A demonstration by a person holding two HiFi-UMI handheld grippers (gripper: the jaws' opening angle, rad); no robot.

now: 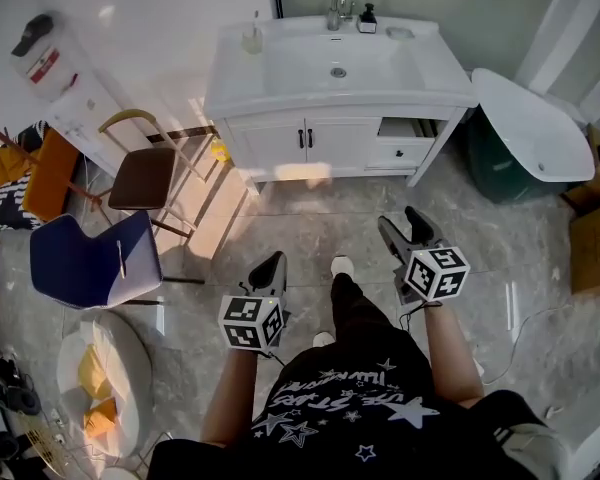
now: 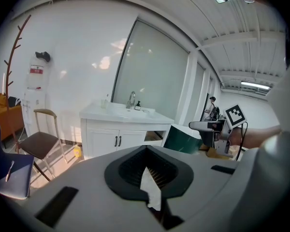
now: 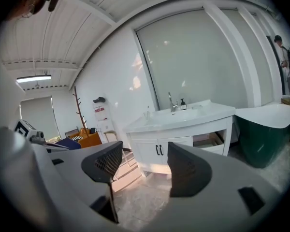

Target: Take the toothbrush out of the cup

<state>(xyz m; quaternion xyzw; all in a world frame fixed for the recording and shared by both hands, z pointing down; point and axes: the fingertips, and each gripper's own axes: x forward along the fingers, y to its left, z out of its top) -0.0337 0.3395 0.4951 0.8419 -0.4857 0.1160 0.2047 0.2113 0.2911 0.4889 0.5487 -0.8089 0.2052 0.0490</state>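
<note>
Toothbrush [image 1: 257, 18] in cup [image 1: 252, 40] on vanity [image 1: 280, 76]; left hand-held gripper [image 1: 271, 265] with jaws together, right hand-held gripper [image 1: 405, 224] with jaws apart

No wording can be read. A red and white label [image 1: 43, 65] is seen on a white panel [image 1: 80, 103] by the wall, too small to make out. White lettering [image 1: 352, 377] on a black shirt [image 1: 380, 423] is blurred.

The floor [image 1: 310, 218] is glossy, polished stone-look tile that mirrors the light. The vanity [image 1: 270, 143] is smooth white with a shiny top and a bright metal tap [image 1: 336, 6]. The right gripper [image 3: 144, 166] is matt grey plastic with ribbed black pads [image 3: 105, 164], and the cup [image 1: 252, 38] looks clear.
</note>
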